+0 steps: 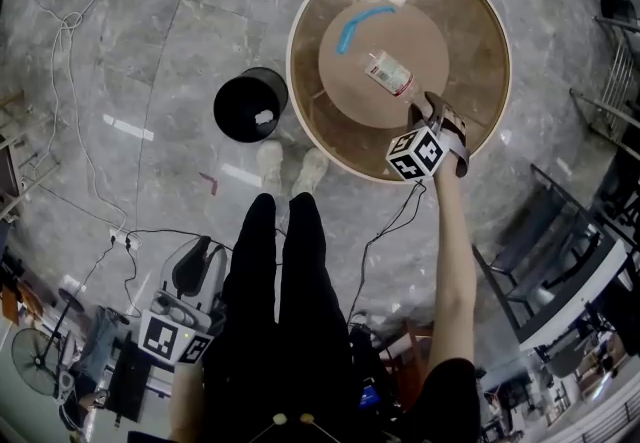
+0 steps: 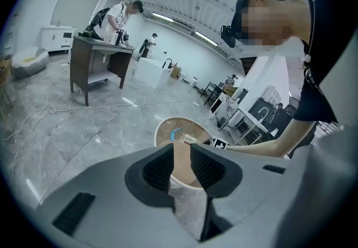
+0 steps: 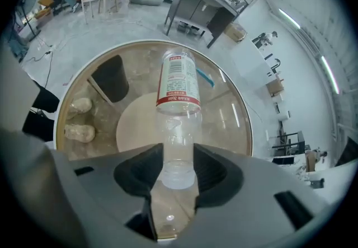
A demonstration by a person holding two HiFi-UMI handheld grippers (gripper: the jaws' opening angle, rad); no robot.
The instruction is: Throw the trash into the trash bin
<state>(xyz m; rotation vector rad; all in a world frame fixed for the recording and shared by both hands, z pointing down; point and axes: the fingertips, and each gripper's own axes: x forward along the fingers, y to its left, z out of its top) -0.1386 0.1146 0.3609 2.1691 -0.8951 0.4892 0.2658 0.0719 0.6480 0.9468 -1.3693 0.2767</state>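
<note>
Now the right claw [image 3: 178,173] is clamped on the bottle [image 3: 178,101] over the desk [image 1: 470,41]; carry it level to above the bin [image 1: 240,96] before letting go. Left claw [image 2: 180,164] stands apart, empty.

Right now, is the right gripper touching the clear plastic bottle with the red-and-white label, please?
Touching. The right gripper view shows the right gripper closed on the clear plastic bottle, with both pads against its sides.
</note>
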